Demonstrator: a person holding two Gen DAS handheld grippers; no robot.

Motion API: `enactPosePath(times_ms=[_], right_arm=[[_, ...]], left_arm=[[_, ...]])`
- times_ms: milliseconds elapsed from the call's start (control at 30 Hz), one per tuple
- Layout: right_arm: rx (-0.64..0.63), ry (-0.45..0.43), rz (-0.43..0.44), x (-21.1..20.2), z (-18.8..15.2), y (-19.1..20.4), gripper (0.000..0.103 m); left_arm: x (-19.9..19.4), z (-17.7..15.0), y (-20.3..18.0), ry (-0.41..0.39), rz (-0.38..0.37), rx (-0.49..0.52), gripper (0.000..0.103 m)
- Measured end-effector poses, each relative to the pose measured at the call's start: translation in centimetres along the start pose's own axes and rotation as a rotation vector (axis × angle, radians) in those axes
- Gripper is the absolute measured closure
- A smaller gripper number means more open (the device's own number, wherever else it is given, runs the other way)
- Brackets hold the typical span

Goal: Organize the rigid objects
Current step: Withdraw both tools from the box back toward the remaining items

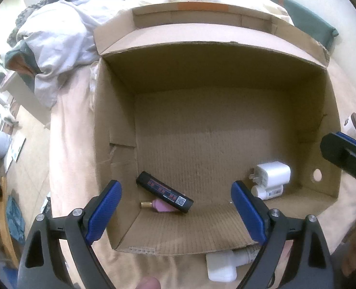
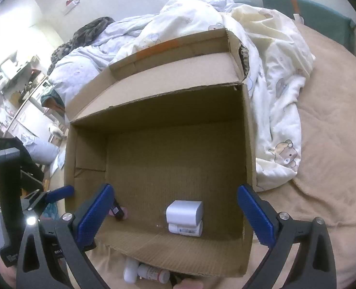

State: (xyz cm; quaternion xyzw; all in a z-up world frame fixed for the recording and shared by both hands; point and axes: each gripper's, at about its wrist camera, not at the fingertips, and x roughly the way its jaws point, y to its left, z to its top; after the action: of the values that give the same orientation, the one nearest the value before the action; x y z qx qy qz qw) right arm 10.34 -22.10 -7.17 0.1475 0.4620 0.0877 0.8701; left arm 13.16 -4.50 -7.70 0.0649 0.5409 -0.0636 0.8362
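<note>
An open cardboard box (image 1: 115, 120) (image 2: 249, 149) stands on a bed. At its near left corner a black bar with red marks (image 1: 164, 195) lies across a pink piece with a gold cap (image 1: 162, 206). Near the right wall a white charger plug (image 1: 273, 173) (image 2: 185, 211) rests against a small white bottle (image 1: 269, 191) (image 2: 185, 228). My left gripper (image 1: 175, 185) hangs open above the box's near edge, with nothing between its fingers. My right gripper (image 2: 175, 189) is also wide open and empty over the same edge. Its left finger hides most of the black bar (image 2: 118, 212).
Outside the box, by its near wall, lie a white bottle (image 1: 222, 265) and a labelled white bottle (image 2: 154, 273). A white jar with a brown lid (image 1: 353, 125) stands right of the box. Rumpled quilts (image 2: 274, 77) pile up behind and beside it. The bed's edge drops off on the left.
</note>
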Motion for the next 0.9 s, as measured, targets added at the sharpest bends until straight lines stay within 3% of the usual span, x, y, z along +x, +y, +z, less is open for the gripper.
enactPosePath(times_ms=[333, 900], right_arm=[[-0.005, -0.017, 0.026, -1.4, 0.4, 0.5, 0.0], [-0.06, -0.004, -0.043, -8.3, -1.9, 3.2, 0.0]], left_arm=[[-1.9, -0.6, 0.7, -0.024, -0.012, -0.05, 0.012], [-9.3, -3.9, 3.9, -0.024, -0.045, -0.141, 0.012]])
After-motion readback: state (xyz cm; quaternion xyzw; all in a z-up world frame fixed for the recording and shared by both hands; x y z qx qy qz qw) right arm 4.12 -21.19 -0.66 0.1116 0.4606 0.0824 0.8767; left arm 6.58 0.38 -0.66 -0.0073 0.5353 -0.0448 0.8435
